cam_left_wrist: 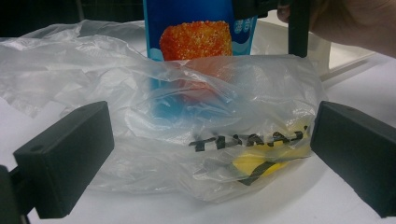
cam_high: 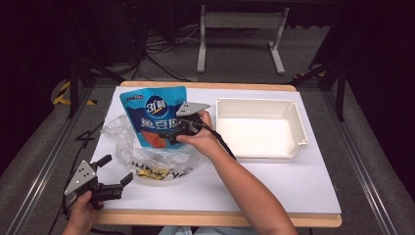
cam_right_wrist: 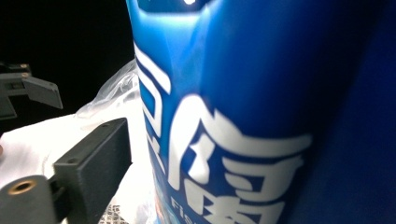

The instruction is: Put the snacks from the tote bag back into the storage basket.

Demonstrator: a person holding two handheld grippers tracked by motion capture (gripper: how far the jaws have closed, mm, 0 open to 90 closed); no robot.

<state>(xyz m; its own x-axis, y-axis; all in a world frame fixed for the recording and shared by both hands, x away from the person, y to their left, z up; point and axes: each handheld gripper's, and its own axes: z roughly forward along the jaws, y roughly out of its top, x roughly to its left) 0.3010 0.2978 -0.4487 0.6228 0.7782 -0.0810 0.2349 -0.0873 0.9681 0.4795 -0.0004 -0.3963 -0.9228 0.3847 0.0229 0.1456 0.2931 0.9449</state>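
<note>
A blue snack pouch (cam_high: 154,115) with an orange food picture stands upright, its lower end inside a crumpled clear plastic bag (cam_high: 147,161). My right gripper (cam_high: 171,133) grips the pouch's right edge. In the right gripper view the pouch (cam_right_wrist: 243,116) hides one jaw, and the other finger (cam_right_wrist: 93,163) stands close beside it. My left gripper (cam_high: 116,169) is open near the table's front left corner, holding nothing. Its wide-spread jaws frame the bag (cam_left_wrist: 93,84), the pouch (cam_left_wrist: 196,32) and a yellow item (cam_left_wrist: 254,163) inside the bag.
A white rectangular tray (cam_high: 259,101) sits at the right on the white table sheet (cam_high: 274,181). The table's wooden front edge (cam_high: 220,219) runs just behind my left hand. Dark floor, cables and a desk frame lie beyond the table.
</note>
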